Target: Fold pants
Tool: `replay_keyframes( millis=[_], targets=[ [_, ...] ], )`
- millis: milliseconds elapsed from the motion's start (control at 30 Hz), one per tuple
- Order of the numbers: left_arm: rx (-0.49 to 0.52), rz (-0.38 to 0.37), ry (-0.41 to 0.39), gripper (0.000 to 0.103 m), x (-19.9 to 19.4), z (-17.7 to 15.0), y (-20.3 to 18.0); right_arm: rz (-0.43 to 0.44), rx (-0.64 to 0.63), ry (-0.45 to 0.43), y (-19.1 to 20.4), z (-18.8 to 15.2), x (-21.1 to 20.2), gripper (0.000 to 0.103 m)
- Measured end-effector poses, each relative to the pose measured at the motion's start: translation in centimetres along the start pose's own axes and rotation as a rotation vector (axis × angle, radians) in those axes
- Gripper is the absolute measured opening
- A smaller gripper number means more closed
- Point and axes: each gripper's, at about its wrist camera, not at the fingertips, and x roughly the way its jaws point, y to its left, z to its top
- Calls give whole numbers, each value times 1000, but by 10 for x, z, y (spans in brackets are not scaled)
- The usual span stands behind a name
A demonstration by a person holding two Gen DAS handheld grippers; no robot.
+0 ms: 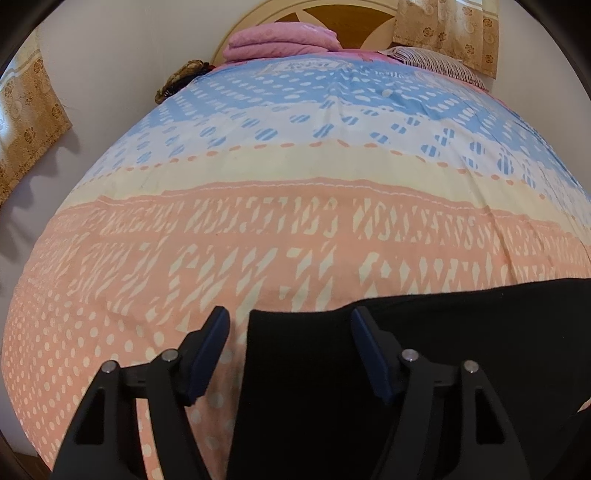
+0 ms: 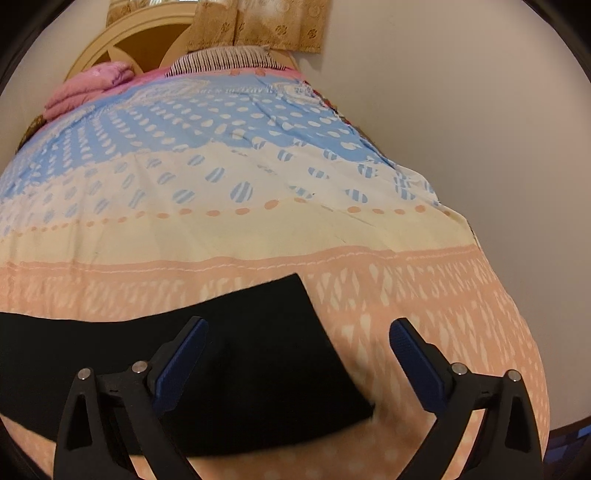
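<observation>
Black pants lie flat across the near part of a patterned bedspread. My left gripper hovers over their left end with the jaws apart; the pants' left edge runs between the fingers, and neither blue pad presses the cloth. In the right wrist view the pants end in a straight edge at the right. My right gripper stands wide open over that end, the left finger above black cloth and the right finger above the bedspread.
Folded pink bedding and a striped pillow lie at the far headboard. Floral curtains hang behind. White floor borders the bed on the left and on the right.
</observation>
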Motion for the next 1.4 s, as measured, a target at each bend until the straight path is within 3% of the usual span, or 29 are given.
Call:
replay_keyframes(
  millis=[400, 500, 533, 567, 767, 800, 867, 933, 1100, 1200, 1400],
  targets=[
    [11, -70, 37, 70, 13, -3, -4, 61, 38, 98, -8, 3, 51, 84],
    [9, -103, 43, 67, 16, -1, -2, 90, 37, 99, -5, 5, 51, 70],
    [9, -115, 39, 66, 16, -1, -1, 100, 34, 96, -4, 5, 51, 61],
    [15, -121, 34, 62, 16, -1, -1, 118, 25, 92, -1, 6, 49, 49],
    [48, -140, 16, 36, 10, 2, -3, 143, 11, 68, 3, 6, 43, 19],
    [57, -142, 10, 31, 9, 3, -4, 149, 14, 64, 3, 6, 41, 18],
    [61, -134, 1, 30, 6, 3, -4, 151, 11, 54, 3, 5, 36, 14],
    [50, -170, -13, 22, 3, 4, -1, 150, 8, 48, 3, 4, 33, 12],
    [8, -192, -61, 19, -5, 4, 10, 156, 14, -10, 2, 0, 11, 11],
    [-36, -249, -120, 19, -16, 5, 22, 167, 14, -74, -4, -4, -12, 11],
    [-60, -293, -192, 18, -35, 2, 31, 179, 2, -198, -16, -21, -61, 10]
  ],
)
